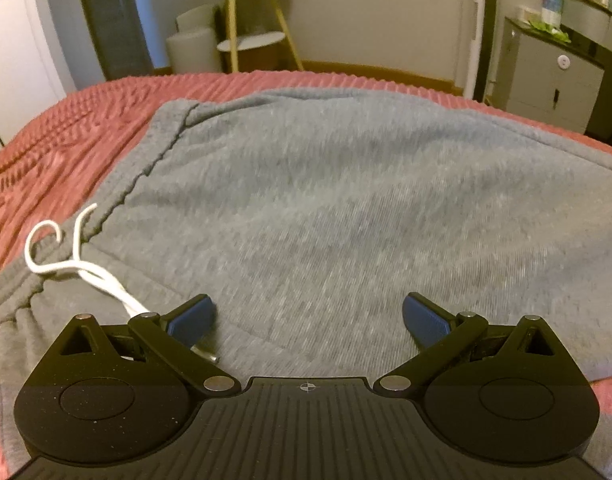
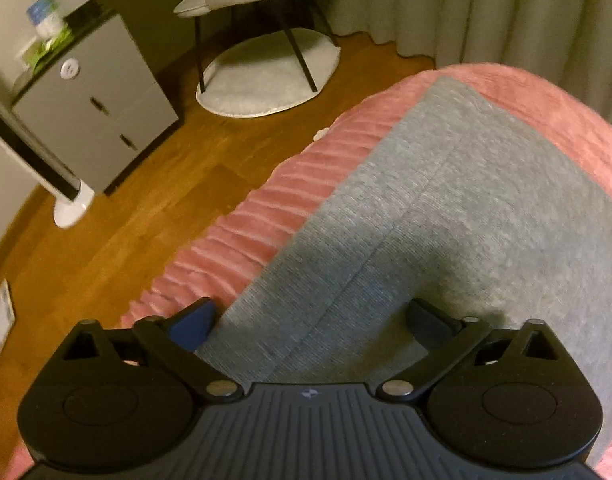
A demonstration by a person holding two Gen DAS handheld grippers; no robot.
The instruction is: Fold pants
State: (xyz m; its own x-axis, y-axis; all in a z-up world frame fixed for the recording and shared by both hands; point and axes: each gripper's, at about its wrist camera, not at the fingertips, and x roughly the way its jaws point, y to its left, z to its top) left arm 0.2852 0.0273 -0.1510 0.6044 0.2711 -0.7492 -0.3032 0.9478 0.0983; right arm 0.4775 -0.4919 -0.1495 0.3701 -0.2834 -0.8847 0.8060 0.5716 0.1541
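Note:
Grey sweatpants (image 1: 325, 208) lie spread on a pink ribbed bedspread (image 1: 66, 148). In the left wrist view the waistband runs up the left side, with a white drawstring (image 1: 78, 264) looping out beside the left finger. My left gripper (image 1: 307, 320) is open and empty, just above the cloth near the waist. In the right wrist view a grey pant leg (image 2: 445, 220) stretches away along the bed edge. My right gripper (image 2: 309, 320) is open and empty over the leg, its left finger near the leg's left edge.
The pink bedspread (image 2: 246, 240) ends at a wooden floor (image 2: 126, 220) on the left. A grey cabinet (image 2: 94, 112), a chair on a round white rug (image 2: 266, 76) and curtains (image 2: 485, 4) stand beyond. A small shelf stand (image 1: 250, 20) sits behind the bed.

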